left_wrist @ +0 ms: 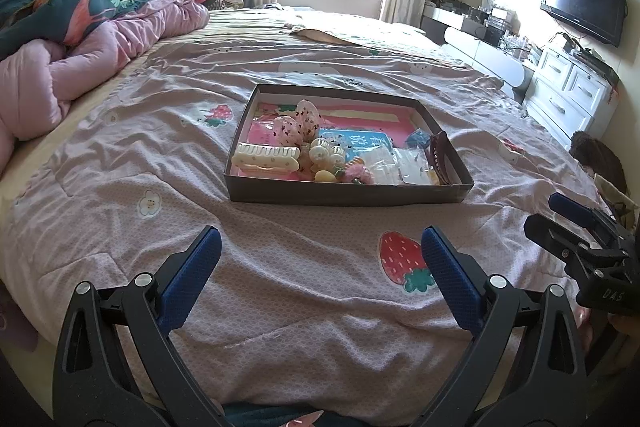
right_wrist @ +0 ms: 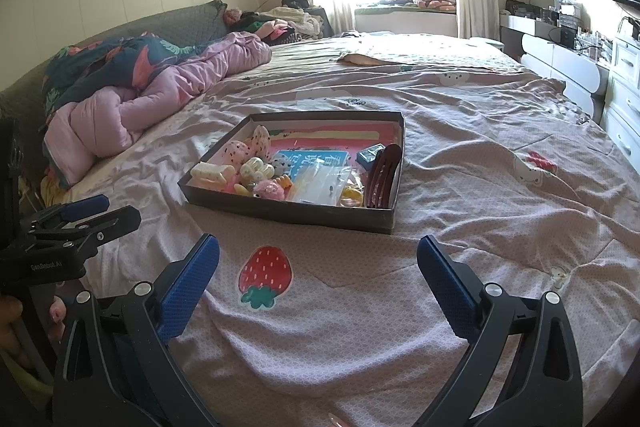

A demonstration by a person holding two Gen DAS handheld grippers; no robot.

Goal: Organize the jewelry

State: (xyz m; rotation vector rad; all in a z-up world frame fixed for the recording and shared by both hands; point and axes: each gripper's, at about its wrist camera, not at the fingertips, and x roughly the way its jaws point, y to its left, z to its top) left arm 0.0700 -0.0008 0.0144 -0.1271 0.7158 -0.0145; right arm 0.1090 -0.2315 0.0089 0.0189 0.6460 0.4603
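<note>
A shallow dark cardboard box point(left_wrist: 348, 195) point(right_wrist: 288, 211) lies on the bed. It holds hair accessories: a cream claw clip point(left_wrist: 267, 155) point(right_wrist: 212, 172), pink speckled clips point(left_wrist: 298, 123) point(right_wrist: 244, 147), pearl pieces point(left_wrist: 326, 151), a dark red claw clip point(left_wrist: 438, 157) point(right_wrist: 382, 179), clear plastic bags point(left_wrist: 400, 165) point(right_wrist: 320, 183) and a blue card point(left_wrist: 356, 141) point(right_wrist: 308, 159). My left gripper point(left_wrist: 320, 247) is open and empty, in front of the box. My right gripper point(right_wrist: 318, 255) is open and empty, also short of the box. Each shows in the other's view, the right point(left_wrist: 576, 223) and the left point(right_wrist: 92, 213).
The pink bedspread point(left_wrist: 304, 287) has strawberry prints point(left_wrist: 402, 259) point(right_wrist: 265, 273). A pink duvet point(left_wrist: 88, 63) point(right_wrist: 160, 87) is bunched at the left. White drawers point(left_wrist: 568, 91) and a wall television point(left_wrist: 582, 1) stand beyond the right edge of the bed.
</note>
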